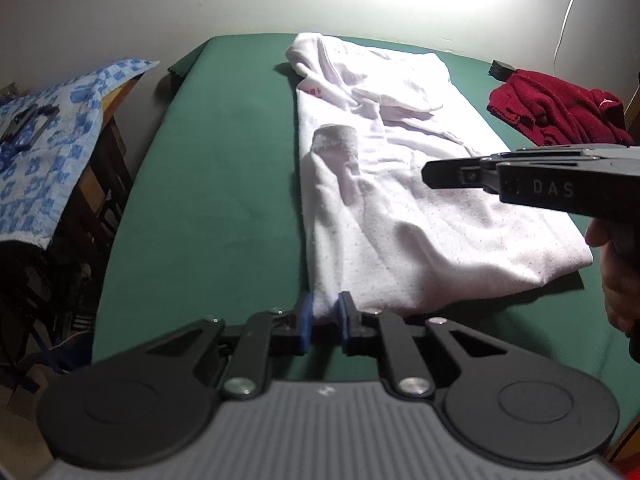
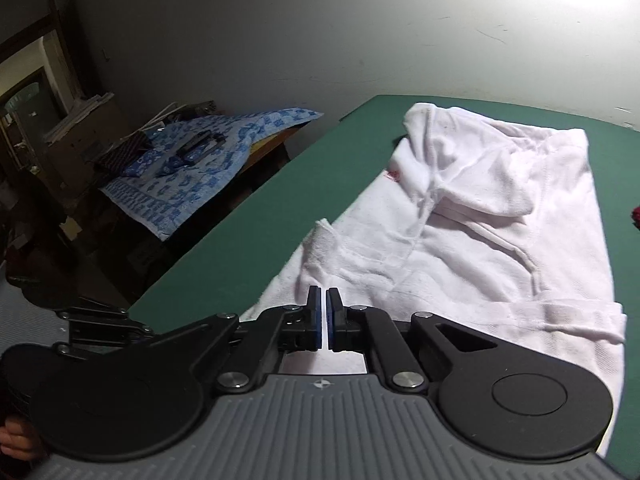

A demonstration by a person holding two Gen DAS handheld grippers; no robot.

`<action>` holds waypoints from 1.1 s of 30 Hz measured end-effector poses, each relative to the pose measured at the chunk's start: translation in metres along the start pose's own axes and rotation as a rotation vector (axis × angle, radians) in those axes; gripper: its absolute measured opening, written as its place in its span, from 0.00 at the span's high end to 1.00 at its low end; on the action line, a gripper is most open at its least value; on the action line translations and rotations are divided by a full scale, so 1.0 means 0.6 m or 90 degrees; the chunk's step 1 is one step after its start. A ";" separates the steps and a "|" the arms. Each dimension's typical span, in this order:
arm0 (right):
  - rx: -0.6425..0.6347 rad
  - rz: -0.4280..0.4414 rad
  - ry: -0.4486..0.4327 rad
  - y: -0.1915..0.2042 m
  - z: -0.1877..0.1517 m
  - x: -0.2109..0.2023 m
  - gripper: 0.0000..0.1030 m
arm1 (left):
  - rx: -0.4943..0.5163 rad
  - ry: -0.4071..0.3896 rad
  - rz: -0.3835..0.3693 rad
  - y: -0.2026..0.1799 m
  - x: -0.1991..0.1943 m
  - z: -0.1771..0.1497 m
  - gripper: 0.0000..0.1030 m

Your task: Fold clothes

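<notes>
right gripper [image 2: 324, 316] over near edge of white garment [image 2: 480, 232], blue pads nearly touching w/ thin gap. garment lies rumpled on green table [image 2: 240, 240]. blue patterned cloth [image 2: 192, 168] beyond, left.

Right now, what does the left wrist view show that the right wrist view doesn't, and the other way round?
Only the left wrist view shows the crumpled red garment at the far right of the table, the thin white cord on the wall, and the left gripper pinching the white garment's near corner. Only the right wrist view shows the dim doorway at far left and the right gripper from behind, nearly shut over the cloth. Both show the white garment, the green table and the blue patterned cloth beside it.
</notes>
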State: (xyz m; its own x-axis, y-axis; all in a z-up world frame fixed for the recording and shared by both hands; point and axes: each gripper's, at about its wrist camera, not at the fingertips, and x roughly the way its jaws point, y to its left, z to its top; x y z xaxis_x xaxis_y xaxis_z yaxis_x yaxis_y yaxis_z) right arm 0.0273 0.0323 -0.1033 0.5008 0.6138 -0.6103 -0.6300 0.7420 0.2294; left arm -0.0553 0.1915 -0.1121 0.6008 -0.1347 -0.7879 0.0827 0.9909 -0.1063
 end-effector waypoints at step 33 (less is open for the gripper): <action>0.022 0.191 0.293 -0.054 -0.078 -0.179 0.90 | 0.108 -0.005 0.040 -0.034 0.023 0.002 0.87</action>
State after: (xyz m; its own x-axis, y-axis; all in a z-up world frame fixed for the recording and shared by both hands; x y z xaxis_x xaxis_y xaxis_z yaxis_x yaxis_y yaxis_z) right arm -0.0335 -0.0704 -0.0807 -0.0133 0.6243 -0.7811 -0.6817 0.5658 0.4638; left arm -0.0480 0.1694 -0.1202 0.6154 -0.0725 -0.7849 0.1772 0.9830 0.0481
